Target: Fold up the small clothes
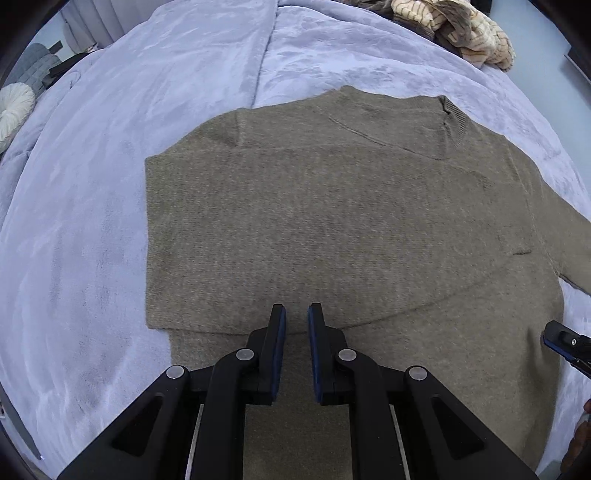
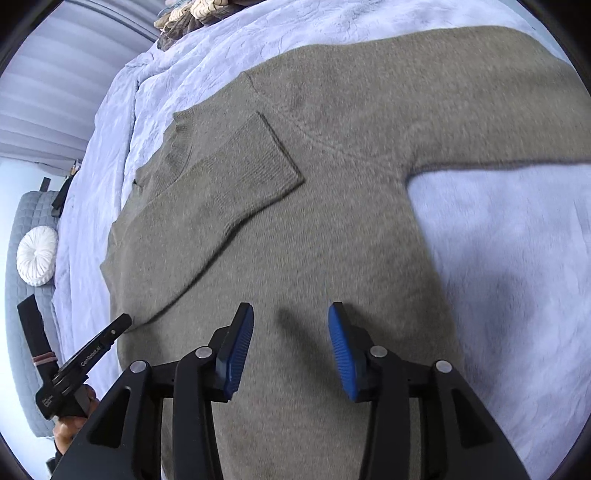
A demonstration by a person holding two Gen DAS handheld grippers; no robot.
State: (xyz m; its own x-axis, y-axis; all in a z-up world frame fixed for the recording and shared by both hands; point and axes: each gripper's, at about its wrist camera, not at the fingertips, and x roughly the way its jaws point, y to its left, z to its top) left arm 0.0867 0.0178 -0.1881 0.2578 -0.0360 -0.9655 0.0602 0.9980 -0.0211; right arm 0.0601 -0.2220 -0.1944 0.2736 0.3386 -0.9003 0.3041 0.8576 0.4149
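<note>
The olive-grey sweater [image 1: 332, 221] lies flat on the pale blue blanket [image 1: 92, 221], w/ one sleeve [image 2: 240, 173] folded over the body and the other stretched out to the side. The left gripper [image 1: 297, 314] hangs above the hem w/ fingers narrow, only a small gap and nothing held. The right gripper [image 2: 291, 314] is above the lower body, fingers wide apart and empty; a striped cloth pile [image 1: 454, 29] sits at the far edge.

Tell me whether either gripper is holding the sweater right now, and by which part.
Neither. The left gripper and right gripper both hang open over the olive sweater with nothing between their fingers.
</note>
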